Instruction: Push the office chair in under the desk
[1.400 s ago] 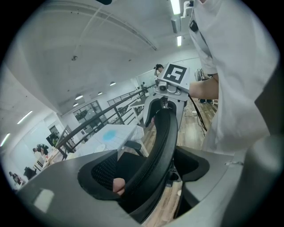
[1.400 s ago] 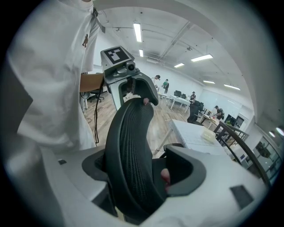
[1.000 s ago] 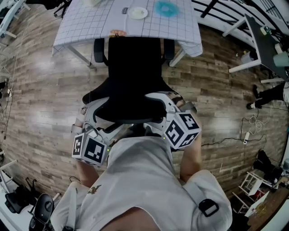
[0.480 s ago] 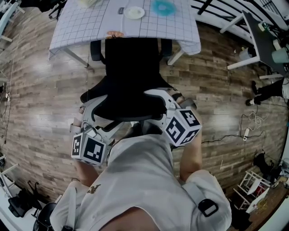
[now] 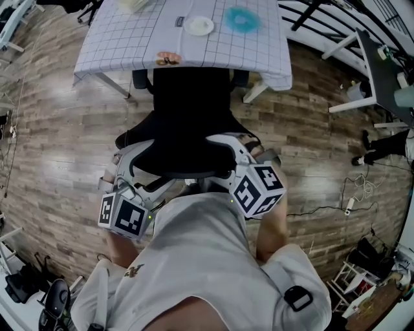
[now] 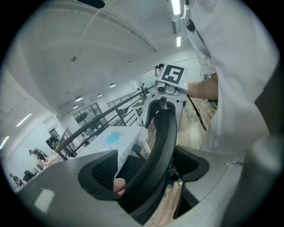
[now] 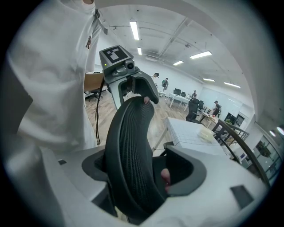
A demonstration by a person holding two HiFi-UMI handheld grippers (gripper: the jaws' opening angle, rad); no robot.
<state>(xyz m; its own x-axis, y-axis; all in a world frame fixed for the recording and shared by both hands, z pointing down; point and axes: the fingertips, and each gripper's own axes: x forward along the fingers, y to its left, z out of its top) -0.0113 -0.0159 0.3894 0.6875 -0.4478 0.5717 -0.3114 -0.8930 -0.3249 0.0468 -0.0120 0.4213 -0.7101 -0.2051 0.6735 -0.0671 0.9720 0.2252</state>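
Note:
The black mesh office chair [image 5: 191, 103] faces the desk [image 5: 123, 39], which has a white grid cloth; its seat reaches under the desk's front edge. In the head view both grippers hold the curved backrest [image 5: 184, 158]: my left gripper [image 5: 128, 160] at its left end, my right gripper [image 5: 236, 147] at its right end. The left gripper view shows the backrest rim [image 6: 162, 146] running between the jaws of my left gripper [image 6: 146, 177], a pad against it. In the right gripper view the mesh backrest [image 7: 131, 150] fills the jaws of my right gripper [image 7: 142, 170].
A white plate [image 5: 198, 26], a blue ring-shaped thing [image 5: 241, 18] and a small orange item [image 5: 168, 59] lie on the desk. Another table [image 5: 381, 58] stands at the right. Cables [image 5: 352, 194] trail on the wood floor, and a dark object [image 5: 55, 300] sits lower left.
The chair has slid forward: its armrests, clear of the desk's edge a second ago, are now mostly hidden beneath it. Both grippers have kept their hold on the backrest.

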